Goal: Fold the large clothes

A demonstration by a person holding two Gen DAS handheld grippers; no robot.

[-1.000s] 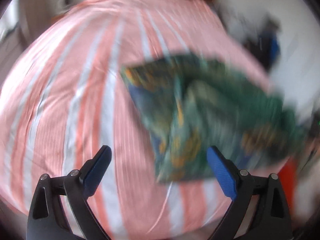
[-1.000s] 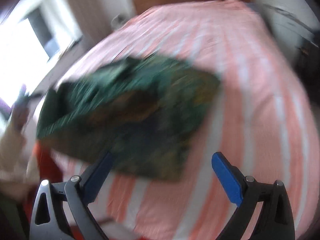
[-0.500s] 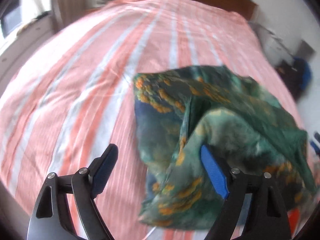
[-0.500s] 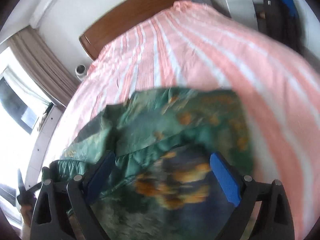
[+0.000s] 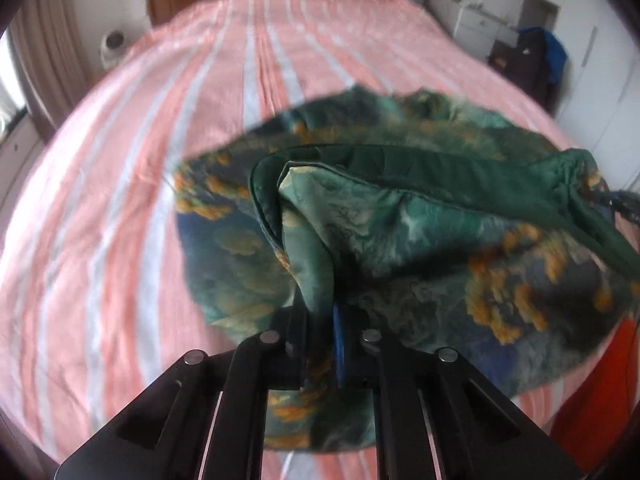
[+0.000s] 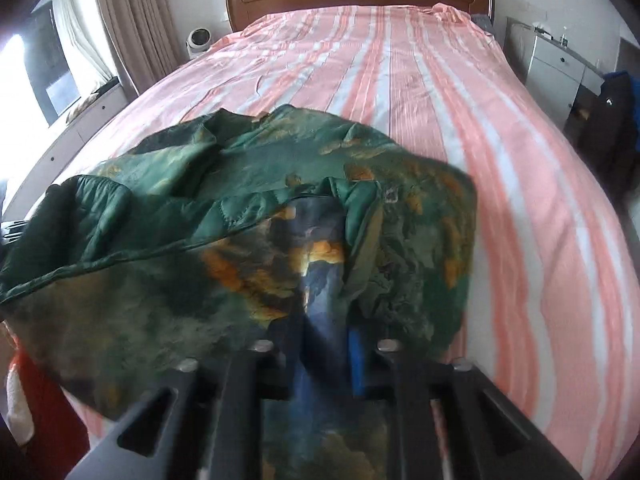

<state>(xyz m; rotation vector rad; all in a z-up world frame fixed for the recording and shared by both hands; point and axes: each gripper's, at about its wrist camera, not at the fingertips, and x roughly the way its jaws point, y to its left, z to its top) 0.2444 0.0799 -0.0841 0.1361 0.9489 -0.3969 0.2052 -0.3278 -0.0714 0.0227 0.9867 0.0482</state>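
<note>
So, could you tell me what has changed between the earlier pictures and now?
Both grippers went from wide open to clamped on the garment: the left gripper has closed on a bunched fold of the green patterned jacket, and the right gripper has closed on its near edge. Both moved in closer, so the jacket now fills each view. The jacket still lies crumpled on the striped bedspread.

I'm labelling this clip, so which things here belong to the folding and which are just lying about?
Job: jacket, left gripper, right gripper, both shut on it, bed.
Lying about: fan, cabinet, curtain.
</note>
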